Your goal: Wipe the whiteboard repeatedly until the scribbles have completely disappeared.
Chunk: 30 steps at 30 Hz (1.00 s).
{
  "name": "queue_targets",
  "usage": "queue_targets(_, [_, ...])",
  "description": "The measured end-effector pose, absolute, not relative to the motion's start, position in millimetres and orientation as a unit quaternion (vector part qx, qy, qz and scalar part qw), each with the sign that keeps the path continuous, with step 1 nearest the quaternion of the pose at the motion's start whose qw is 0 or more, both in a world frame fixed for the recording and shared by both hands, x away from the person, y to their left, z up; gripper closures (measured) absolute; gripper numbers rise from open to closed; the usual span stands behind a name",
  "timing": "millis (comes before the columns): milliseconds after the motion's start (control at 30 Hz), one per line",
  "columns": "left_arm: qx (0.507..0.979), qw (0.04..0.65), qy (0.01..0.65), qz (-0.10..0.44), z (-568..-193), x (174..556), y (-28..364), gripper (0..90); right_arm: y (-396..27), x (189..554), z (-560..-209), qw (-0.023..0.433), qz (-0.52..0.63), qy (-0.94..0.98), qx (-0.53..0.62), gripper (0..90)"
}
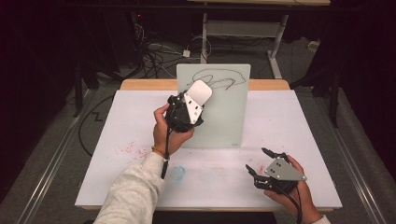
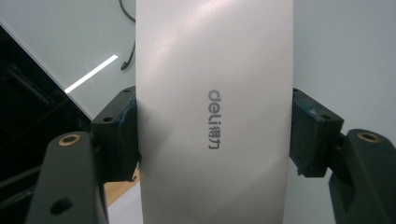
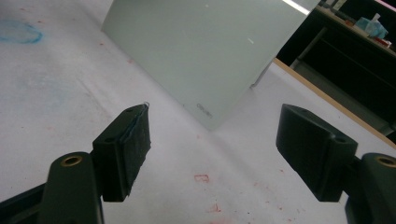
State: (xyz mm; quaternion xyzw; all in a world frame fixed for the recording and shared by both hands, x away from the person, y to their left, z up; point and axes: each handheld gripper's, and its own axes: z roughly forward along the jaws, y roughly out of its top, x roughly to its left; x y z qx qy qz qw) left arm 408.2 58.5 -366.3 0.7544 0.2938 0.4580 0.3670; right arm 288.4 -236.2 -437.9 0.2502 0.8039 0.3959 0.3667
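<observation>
A pale glass whiteboard (image 1: 219, 112) stands propped on the table, with a black scribble (image 1: 219, 77) across its top. My left gripper (image 1: 189, 105) is shut on a white eraser (image 1: 199, 92), whose back bears a grey logo (image 2: 215, 119), and holds it against the board's upper left, just below the scribble. Both jaws press the eraser's sides in the left gripper view. Over the table's near right, my right gripper (image 1: 256, 161) hangs open with nothing between its fingers (image 3: 128, 149); the board's lower corner (image 3: 210, 116) lies ahead of it.
The table is covered in white paper (image 1: 289, 121) with red smudges (image 1: 128, 149) at the left and a blue smear (image 1: 178, 173) near the front. A wooden edge (image 1: 140, 84) shows behind the board. Cables and desk legs lie on the floor beyond.
</observation>
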Motion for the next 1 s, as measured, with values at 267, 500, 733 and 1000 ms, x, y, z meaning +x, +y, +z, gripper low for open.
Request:
queue_targets(267, [0.749, 0.349, 0.295, 0.479, -374, 406, 36, 29.1, -234, 288, -439, 0.365, 0.391, 0.807, 0.250, 26.2])
queue_targets(500, [0.733, 0.343, 0.311, 0.498, -385, 402, 19, 29.1, -233, 288, -440, 0.365, 0.386, 0.811, 0.246, 26.2])
queue_targets(733, [0.697, 0.385, 0.368, 0.479, -366, 409, 28, 29.1, -234, 289, -441, 0.363, 0.384, 0.812, 0.247, 26.2])
queue_targets(1000, [0.665, 0.402, 0.410, 0.478, -346, 417, 30, 29.1, -235, 289, -441, 0.364, 0.386, 0.811, 0.247, 26.0])
